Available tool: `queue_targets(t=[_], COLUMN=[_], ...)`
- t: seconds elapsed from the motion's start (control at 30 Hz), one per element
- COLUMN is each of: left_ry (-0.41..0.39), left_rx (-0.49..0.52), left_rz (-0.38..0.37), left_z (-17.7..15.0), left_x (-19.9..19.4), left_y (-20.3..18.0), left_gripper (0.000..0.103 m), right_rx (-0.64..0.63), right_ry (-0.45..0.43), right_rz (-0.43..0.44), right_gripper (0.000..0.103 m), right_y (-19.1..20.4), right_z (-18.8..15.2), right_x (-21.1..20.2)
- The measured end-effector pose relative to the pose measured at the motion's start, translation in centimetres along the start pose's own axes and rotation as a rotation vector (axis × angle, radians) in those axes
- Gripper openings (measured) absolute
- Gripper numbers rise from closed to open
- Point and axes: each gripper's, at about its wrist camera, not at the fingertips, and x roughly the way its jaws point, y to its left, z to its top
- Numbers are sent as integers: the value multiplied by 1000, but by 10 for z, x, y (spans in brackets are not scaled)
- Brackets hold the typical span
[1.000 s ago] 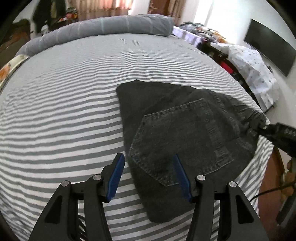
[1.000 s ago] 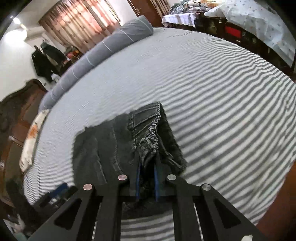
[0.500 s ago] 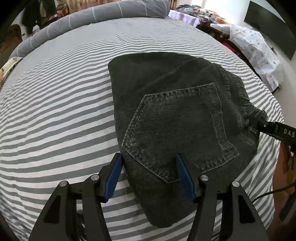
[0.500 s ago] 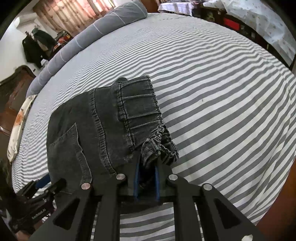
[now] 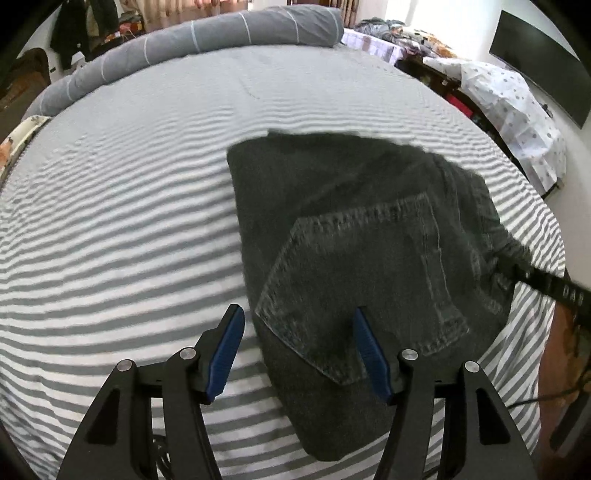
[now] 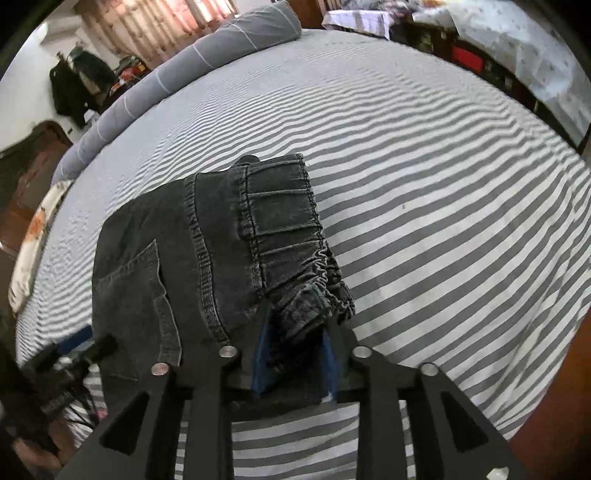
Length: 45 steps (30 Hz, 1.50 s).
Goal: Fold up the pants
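Note:
Dark grey denim pants (image 5: 354, 236) lie folded into a compact stack on the striped bed, back pocket (image 5: 369, 280) facing up. My left gripper (image 5: 299, 350) is open and empty, its blue pads straddling the near left edge of the stack above it. In the right wrist view the pants (image 6: 207, 251) show their gathered elastic waistband (image 6: 295, 266). My right gripper (image 6: 295, 354) has its blue pads parted a little around the waistband corner; the cloth still sits between them. It also shows at the right in the left wrist view (image 5: 546, 284).
The grey-and-white striped bed sheet (image 5: 129, 221) spreads all around. A long grey bolster (image 5: 207, 29) lies along the far edge. A wooden bed frame edge (image 6: 561, 387) is near right. Cluttered furniture and a cloth-covered table (image 5: 517, 103) stand at the right.
The right gripper's pads have spread apart from a tight pinch on the waistband. The left gripper has drawn back and up a little from the stack, still open.

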Motion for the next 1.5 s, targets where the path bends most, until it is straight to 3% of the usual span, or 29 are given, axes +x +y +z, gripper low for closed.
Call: queue_targets(t=[0.13,0.17,0.33,0.57,0.73,0.83,1.0,1.27,1.5], left_ry=[-48,-58,-83,-32,36,1,0,-37,44], left_rx=[3,3,1,25,56,113,74,35,-28], left_rz=[4,-2,-58,-124,-69,-29,-54,-56,-63], left_z=[16,21,48,86,101,100,103,67,-8], left_x=[-6,-6,2,39,78,82,80,25,1], left_y=[3,4,5,4,2,-7,-2,12,21], left_gripper=[62,62,62,62,60,60,60,60,60], right_rx=[-47,-50,-50,-26,-9,-5,5,22,34], right_ry=[-30,-26,-18,13,19,20,24,32,23], right_rz=[-62,-65,-72,-34,-8,5,32,67,65], right_gripper=[52,53,57,60,63,64,67,68,69], right_y=[7,7,7,0,-8,-12,-20,-32,-36], right_z=[-7,-9,-19,-25,-22,-21,-19,-26,-41], right_x=[-9,-9,-8,4,10,13,18,13,-1])
